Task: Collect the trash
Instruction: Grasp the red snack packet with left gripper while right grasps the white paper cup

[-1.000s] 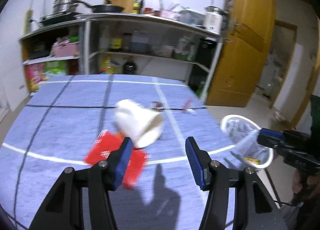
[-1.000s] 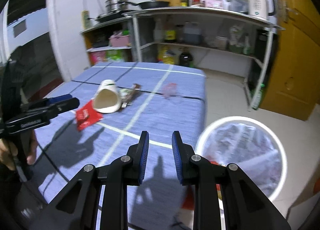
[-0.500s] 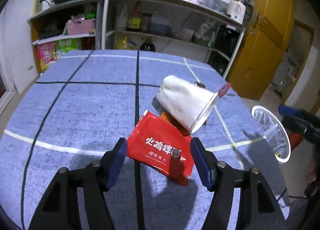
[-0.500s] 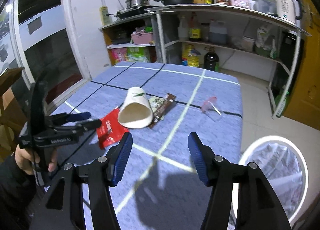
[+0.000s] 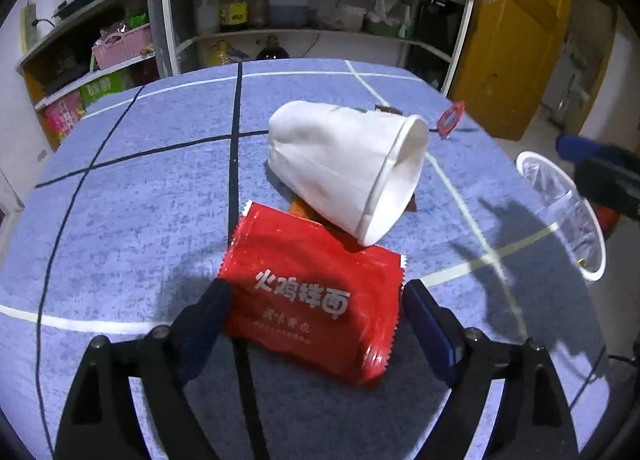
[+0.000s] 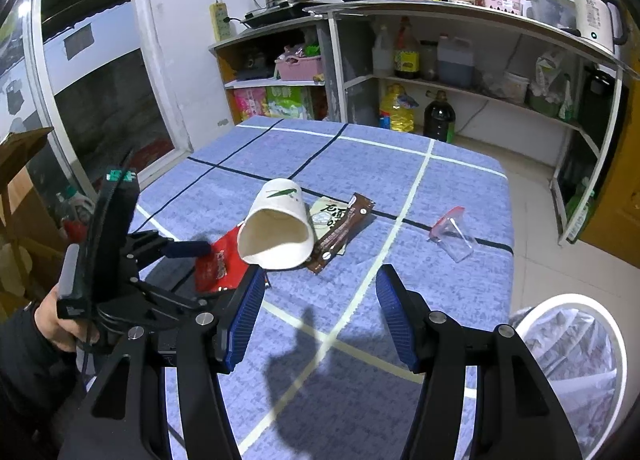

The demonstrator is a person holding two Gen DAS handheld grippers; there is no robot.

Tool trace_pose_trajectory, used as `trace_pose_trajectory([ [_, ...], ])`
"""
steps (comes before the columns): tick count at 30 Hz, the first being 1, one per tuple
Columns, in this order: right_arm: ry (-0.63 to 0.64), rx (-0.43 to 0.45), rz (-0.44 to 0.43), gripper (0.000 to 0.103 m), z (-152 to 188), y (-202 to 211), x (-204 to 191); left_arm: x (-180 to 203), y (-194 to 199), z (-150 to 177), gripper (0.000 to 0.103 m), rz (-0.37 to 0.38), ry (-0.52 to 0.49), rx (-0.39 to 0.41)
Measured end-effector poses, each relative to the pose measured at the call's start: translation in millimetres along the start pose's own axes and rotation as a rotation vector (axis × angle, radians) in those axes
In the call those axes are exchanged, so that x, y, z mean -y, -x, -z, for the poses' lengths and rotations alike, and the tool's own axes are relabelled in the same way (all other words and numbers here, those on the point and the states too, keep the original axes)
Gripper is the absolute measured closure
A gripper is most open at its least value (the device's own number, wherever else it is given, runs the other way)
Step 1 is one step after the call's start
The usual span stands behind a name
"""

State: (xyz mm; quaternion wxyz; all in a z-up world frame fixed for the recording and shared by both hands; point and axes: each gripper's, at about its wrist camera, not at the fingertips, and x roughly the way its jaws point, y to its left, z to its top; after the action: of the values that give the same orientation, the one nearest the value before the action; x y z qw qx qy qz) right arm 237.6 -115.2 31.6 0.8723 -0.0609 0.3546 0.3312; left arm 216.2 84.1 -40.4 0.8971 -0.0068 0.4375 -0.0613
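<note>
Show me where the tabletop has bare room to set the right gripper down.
Bare cloth lies right under the right gripper, between the paper cup and the bin. The far end toward the shelves is bare too. The cup, red packet, brown wrapper and left gripper crowd the near-left.

A: Dim indoor light, bluish cast. Hard shadows fall on the blue cloth (image 6: 440,188), lower centre of the right wrist view.

B: Glare on the red packet (image 5: 312,292), lower centre of the left wrist view. Strong fisheye bending, black corners. The blue shape at its right edge is blurred.
</note>
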Motion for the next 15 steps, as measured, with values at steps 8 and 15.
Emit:
trace_pose_trajectory([
  [8,0.002,-0.008,-0.003,0.044,-6,-4,-3,-10,9,7,0.074,-0.096,0.0,0.023],
  [15,0.043,-0.029,-0.029,0.044,-27,-23,-26,-31,23,15,0.091,-0.078,0.078,0.058],
])
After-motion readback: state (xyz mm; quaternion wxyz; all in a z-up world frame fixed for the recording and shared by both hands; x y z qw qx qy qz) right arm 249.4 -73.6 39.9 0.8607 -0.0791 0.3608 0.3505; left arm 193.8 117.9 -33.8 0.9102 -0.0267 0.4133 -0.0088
